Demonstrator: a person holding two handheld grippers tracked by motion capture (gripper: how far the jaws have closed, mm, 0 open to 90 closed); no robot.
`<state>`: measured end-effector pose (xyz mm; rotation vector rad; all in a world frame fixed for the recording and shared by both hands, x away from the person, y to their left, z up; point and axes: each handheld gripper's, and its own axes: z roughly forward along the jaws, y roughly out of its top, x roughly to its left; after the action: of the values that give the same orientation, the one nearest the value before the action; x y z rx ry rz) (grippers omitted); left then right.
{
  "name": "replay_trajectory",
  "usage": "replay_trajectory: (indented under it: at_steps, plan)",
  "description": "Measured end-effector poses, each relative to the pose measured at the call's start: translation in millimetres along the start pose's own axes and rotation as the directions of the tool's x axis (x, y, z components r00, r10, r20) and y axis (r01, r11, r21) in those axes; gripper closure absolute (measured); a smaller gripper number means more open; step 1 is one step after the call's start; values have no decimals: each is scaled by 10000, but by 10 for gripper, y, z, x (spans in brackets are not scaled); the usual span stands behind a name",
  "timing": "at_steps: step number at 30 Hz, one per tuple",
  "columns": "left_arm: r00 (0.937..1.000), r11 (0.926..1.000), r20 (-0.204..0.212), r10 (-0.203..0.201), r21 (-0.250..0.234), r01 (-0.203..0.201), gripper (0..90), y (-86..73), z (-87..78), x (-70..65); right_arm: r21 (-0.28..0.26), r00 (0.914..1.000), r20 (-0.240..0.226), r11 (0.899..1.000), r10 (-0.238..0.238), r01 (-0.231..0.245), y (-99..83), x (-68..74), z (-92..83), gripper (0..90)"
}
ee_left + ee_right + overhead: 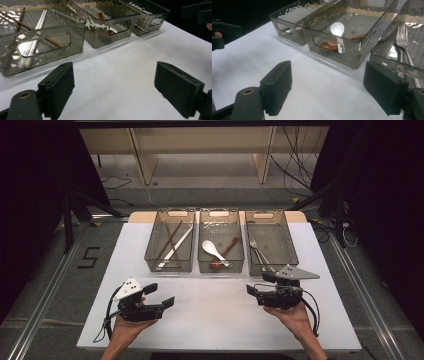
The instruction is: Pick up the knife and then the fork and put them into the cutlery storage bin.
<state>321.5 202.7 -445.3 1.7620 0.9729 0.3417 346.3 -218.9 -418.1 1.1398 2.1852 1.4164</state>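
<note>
Resting low over the white counter (215, 315), both tools I operate point inward toward each other. My left gripper (159, 296) has its fingers (58, 86) spread wide with nothing between them but bare counter; my right gripper (259, 289) likewise has its fingers (277, 85) parted and empty. No task object is specified, so I note what lies ahead of the fingers.

Three smoky transparent bins stand side by side along the far part of the counter, well apart from both grippers. The left bin (170, 262) holds dark brown chopsticks (169, 240) and a white pair (176, 247), lying lengthwise. The middle bin (220, 266) holds a white spoon (214, 251) and a reddish-brown spoon (226, 251), crossing one another. The right bin (280, 262) holds metal forks (403, 42).

From the left gripper view, the near wall of the left bin, with its handle cut-out, stands between my fingers and the chopsticks. From the right gripper view, the walls of the middle and right bins stand before the spoons and forks. Open counter separates the two grippers.
</note>
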Motion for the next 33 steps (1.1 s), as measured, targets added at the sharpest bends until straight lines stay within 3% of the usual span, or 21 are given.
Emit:
replay_trajectory:
  at_steps: [17,33]
  plan:
    - [9997,10000,234,-78,-11,78,159,2,-6,-30,-508,9999,-110,9987,-53,47,-249,83,-169,230]
    - [9996,10000,263,-80,-36,81,159,-9,-33,-39,-385,9999,-59,9992,-135,132,-418,118,-189,223]
